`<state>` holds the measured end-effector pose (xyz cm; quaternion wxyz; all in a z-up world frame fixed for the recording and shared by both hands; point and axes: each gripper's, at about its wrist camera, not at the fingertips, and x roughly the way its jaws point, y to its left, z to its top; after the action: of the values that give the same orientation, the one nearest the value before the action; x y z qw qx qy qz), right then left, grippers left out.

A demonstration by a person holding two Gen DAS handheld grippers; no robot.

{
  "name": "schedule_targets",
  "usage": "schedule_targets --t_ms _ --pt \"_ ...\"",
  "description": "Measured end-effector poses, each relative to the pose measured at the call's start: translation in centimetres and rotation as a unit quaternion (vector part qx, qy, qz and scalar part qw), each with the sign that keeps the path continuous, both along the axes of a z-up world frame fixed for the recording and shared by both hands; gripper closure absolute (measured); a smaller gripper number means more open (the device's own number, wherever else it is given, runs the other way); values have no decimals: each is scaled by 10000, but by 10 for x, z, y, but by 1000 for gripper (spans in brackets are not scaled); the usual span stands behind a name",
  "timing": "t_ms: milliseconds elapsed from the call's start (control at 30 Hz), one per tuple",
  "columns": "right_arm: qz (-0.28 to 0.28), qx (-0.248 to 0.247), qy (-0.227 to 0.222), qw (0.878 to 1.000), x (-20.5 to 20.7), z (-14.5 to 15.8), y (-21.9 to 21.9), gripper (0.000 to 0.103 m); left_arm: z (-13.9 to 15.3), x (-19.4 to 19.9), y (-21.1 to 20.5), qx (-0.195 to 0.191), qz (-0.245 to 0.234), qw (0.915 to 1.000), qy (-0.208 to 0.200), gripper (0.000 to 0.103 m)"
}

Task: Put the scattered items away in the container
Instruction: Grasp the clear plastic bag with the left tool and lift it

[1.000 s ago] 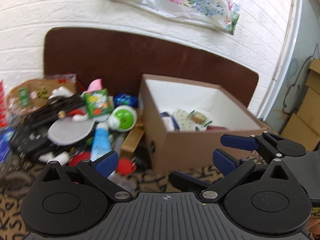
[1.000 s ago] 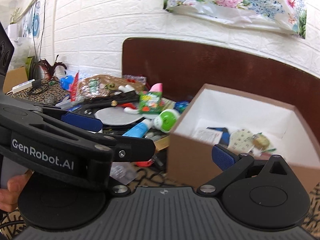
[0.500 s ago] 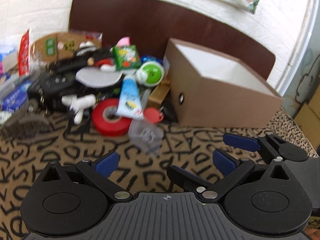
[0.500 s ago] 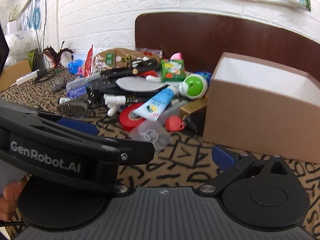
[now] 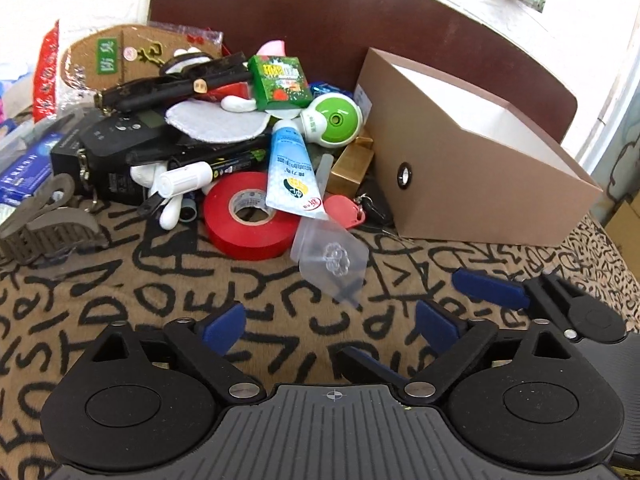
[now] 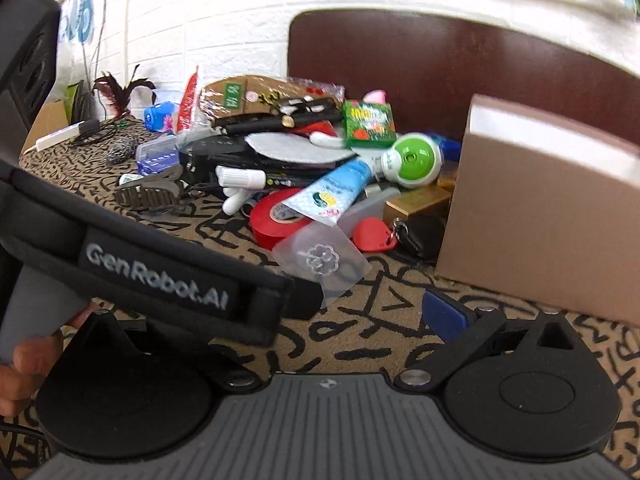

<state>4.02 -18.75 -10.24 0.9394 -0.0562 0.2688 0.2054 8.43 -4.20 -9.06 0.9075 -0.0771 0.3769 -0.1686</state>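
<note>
Left gripper (image 5: 330, 326) hangs low over the patterned cloth (image 5: 120, 304) near its front edge, its blue pads spread with nothing between them, and the jaws are closing. Just ahead of it a small clear plastic bag (image 5: 330, 254) with a clear flower-shaped piece inside lies flat on the cloth, apart from the pads.

Beside it, toward the right edge, the right gripper (image 5: 486, 286) shows one blue pad and its black linkage in the left wrist view. In its own view only the right-hand blue finger (image 6: 444, 316) shows; the left gripper's body crosses in front of the other, so I cannot tell whether it stands spread or pressed together. A hand (image 6: 24, 364) grips a grey handle at the left of that view.

Behind the bag sits the heap of scattered items: a red tape roll (image 5: 250, 220) with a blue-and-white tube (image 5: 290, 176) lying across its top, a red key tag (image 5: 344, 210) beside the roll, a green-and-white round gadget (image 5: 332, 120), a green packet (image 5: 280, 82), a white marker (image 5: 186, 176) and a black device (image 5: 116, 136).

The brown box (image 5: 460, 172) with a white inside stands at the back right of the cloth, just right of the heap, near a gold box (image 5: 352, 162).
</note>
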Motion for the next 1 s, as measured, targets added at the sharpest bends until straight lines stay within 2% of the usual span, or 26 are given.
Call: schedule_targets --t_ms 100,167,433,500,667,733,800,833,933,1000 --pt "16 102 236 9997 12 -6 -3 9 -6 15 1 -106 -94 9996 232 22" --pt "43 138 331 9993 17 -9 -4 13 -10 23 3 -183 -79 9992 335 25" --pt "223 90 414 9989 37 -12 2 21 -10 44 4 -361 9 9987 359 27" --pt "257 65 409 9988 42 -12 5 22 -11 47 3 -392 -37 9984 407 35" --pt "307 88 438 9985 56 -13 7 22 -13 52 2 -339 -72 9984 437 48" --pt "393 154 439 9981 60 -13 7 28 -14 54 3 -333 -73 9984 461 53" --pt "452 150 446 9979 60 -14 9 32 -14 56 4 -312 -44 9984 460 70" --pt "621 159 437 9970 60 -14 10 35 -14 56 4 -270 -42 9986 449 73" --pt "736 129 392 9964 56 -13 12 44 -14 55 5 -215 -83 9988 425 76" --pt "780 51 349 9963 54 -12 14 46 -14 54 6 -211 -88 9988 423 76"
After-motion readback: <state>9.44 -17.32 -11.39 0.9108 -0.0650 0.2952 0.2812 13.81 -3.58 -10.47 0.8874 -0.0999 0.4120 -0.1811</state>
